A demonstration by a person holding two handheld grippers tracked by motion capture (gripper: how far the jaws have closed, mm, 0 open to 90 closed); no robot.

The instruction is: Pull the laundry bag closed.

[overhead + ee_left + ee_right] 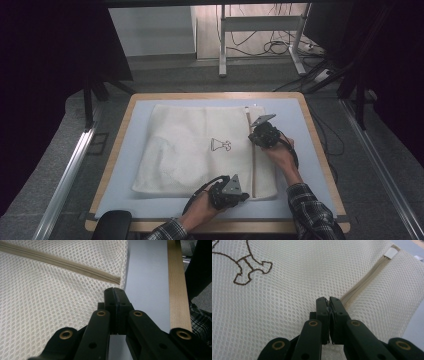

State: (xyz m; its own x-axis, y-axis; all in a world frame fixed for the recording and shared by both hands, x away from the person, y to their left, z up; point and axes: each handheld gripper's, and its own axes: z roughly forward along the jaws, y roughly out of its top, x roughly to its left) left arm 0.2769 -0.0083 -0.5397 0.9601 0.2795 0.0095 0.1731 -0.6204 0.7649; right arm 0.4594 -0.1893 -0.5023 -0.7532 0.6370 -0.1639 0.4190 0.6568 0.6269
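Note:
A white mesh bag (190, 150) lies flat on the pale blue table top (290, 165). A beige zipper (253, 165) runs along the bag's right side. My left gripper (245, 196) is at the bag's near edge, by the zipper's lower end (116, 280). Its jaws are pressed together on the mesh hem (115, 291). My right gripper (253, 134) rests on the zipper line farther up. In the right gripper view it (328, 301) is shut, with a small piece of the zipper pull caught between the tips. The zipper (367, 275) runs on to a white end tab (391, 252).
A brown outline drawing (220, 145) marks the bag's middle. The table's wooden rim (320, 150) frames the top, with its near edge (177, 290) just beside my left gripper. Beyond the table are desk legs and cables (270, 47) on the floor.

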